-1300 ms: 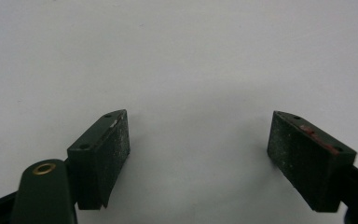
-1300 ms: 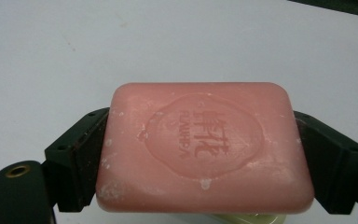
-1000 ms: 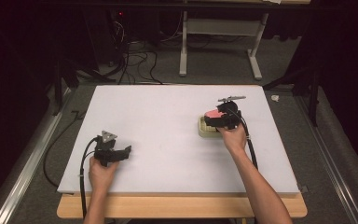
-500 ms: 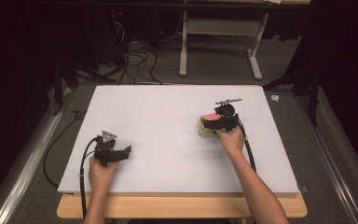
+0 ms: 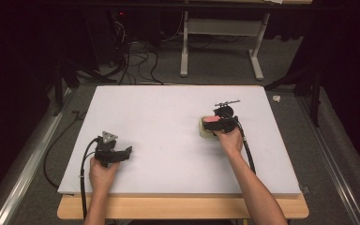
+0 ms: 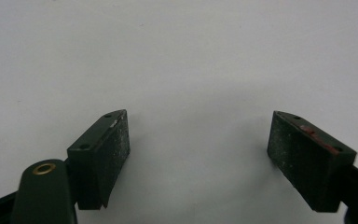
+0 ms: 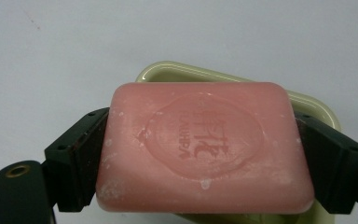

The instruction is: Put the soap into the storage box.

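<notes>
right gripper [image 7: 205, 154] clamped on pink soap bar [image 7: 204, 147] by its short ends | soap held directly above cream soap dish [image 5: 206, 131] near table's [image 5: 168, 108] right edge, long axis across jaws | left gripper [image 6: 198, 154] spread apart, idle near front-left corner
</notes>
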`<state>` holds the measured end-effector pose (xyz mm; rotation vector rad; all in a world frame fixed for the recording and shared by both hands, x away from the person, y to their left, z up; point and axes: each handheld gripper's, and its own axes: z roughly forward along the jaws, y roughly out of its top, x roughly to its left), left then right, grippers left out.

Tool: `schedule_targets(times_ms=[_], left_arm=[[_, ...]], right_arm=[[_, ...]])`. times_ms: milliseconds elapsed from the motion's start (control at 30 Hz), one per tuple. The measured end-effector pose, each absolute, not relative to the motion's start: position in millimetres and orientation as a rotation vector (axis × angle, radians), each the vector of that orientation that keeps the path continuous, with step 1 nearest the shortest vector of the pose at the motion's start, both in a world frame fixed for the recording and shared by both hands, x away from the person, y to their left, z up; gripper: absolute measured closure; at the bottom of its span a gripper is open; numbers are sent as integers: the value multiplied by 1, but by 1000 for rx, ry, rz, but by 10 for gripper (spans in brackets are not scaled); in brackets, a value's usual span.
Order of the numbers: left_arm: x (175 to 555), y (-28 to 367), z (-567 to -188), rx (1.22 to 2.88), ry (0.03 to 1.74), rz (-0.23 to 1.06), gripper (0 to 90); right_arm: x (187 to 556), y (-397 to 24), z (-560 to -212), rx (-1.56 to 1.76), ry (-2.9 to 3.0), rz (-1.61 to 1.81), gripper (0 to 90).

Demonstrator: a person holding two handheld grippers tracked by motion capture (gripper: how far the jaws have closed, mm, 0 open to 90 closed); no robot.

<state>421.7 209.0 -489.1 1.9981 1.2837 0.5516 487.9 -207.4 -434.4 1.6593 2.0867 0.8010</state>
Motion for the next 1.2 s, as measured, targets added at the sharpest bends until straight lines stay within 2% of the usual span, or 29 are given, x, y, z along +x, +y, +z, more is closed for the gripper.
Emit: schedule_targets(times_ms=[733, 1200], left_arm=[[422, 209, -489, 1998, 1284, 551, 215], [422, 209, -489, 1997, 1284, 551, 216]], right_arm=[[495, -205, -445, 1715, 2069, 761, 134], [488, -209, -434, 1681, 2050, 813, 122]])
